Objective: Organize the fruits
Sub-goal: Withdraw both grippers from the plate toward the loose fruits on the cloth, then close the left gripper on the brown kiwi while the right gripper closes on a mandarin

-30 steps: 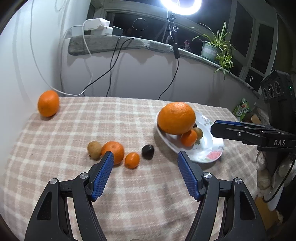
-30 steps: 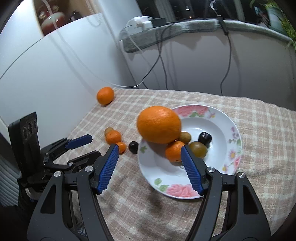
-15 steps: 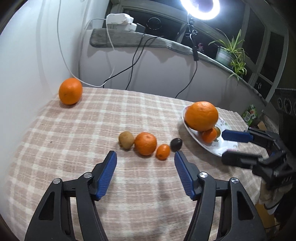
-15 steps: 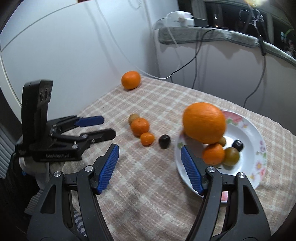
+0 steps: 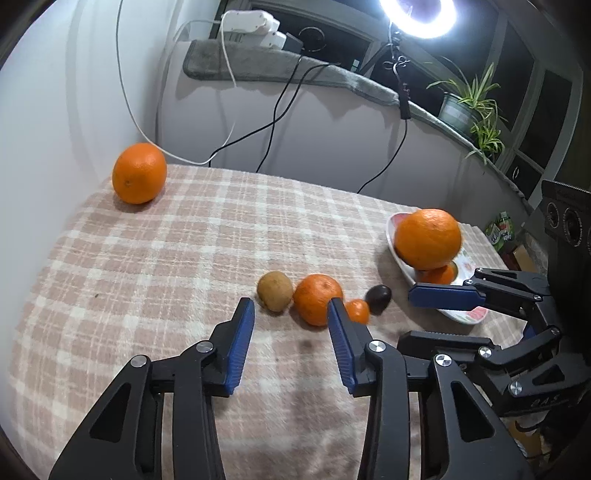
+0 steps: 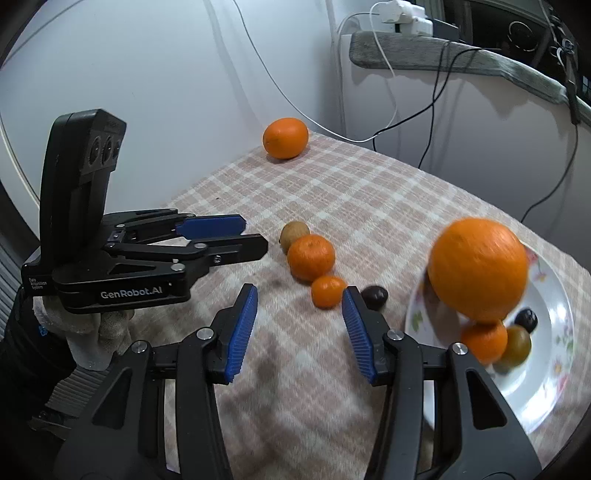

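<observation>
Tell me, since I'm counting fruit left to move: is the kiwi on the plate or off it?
Off. The kiwi lies on the checked cloth, touching a tangerine, well apart from the plate.

A glaring white ring light (image 5: 422,16) overexposes the upper right of the left wrist view. Fisheye edges curve and darken. The big orange on the floral plate (image 6: 479,268) looks motion-blurred; fruit shadows are soft.

Table (image 5: 155,258): a row of four, left to right, kiwi (image 5: 274,291), mandarin (image 5: 318,299), small mandarin (image 5: 357,311), plum (image 5: 378,299); plate (image 6: 546,376) to their right held large orange (image 6: 478,268) over smaller fruit; lone orange (image 5: 139,172) lay far back left
</observation>
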Tool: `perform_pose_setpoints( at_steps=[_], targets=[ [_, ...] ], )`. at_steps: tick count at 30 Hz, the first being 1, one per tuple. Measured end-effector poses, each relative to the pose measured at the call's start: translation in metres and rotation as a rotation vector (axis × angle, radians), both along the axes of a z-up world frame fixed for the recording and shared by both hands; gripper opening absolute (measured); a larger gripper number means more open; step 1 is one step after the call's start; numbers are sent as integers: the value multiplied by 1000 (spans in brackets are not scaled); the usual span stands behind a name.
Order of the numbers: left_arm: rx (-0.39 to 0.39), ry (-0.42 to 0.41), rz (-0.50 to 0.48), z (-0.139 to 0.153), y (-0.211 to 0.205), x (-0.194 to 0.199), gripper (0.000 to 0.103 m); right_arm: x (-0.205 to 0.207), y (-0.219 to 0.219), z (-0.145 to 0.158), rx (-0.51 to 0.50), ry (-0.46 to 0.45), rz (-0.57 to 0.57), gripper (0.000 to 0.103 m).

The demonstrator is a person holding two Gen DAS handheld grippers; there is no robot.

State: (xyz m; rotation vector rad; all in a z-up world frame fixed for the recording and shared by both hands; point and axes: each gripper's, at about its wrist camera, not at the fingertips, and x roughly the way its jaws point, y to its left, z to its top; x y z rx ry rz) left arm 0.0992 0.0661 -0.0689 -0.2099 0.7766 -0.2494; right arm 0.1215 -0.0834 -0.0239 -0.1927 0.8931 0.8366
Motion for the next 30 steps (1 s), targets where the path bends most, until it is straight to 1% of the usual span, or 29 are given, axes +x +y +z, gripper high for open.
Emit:
perform_pose_setpoints(
  at_steps=[5, 9, 15, 18, 20, 22, 23, 25, 30],
  targets=[
    [12, 24, -15, -5, 5, 13, 35, 11, 18, -6, -37, -11, 23, 50],
    [5, 48, -23, -11, 9, 22, 32, 19, 31, -14, -69, -13, 37, 50],
    [-16, 66, -38, -16, 11, 29, 31, 31, 43, -24, -105, -12, 35, 50],
    [-15, 75, -46, -18, 10, 32, 31, 35, 48, -28, -133, -26, 37, 50],
    [-13, 77, -52, -18, 8, 34, 29, 37, 50, -31, -139, -22, 41, 50],
    [-11, 80, -55, -18, 8, 36, 29, 38, 53, -33, -152, -22, 48, 45],
    [-11, 86, -55, -18, 8, 38, 29, 39, 54, -34, -161, -28, 48, 45],
    [-20, 96, -58, -19, 10, 41, 29, 40, 55, -36, -172, -35, 49, 42],
    [-68, 122, -68, -21, 15, 47, 29, 42, 52, -36, -158, -25, 48, 41]
  ],
)
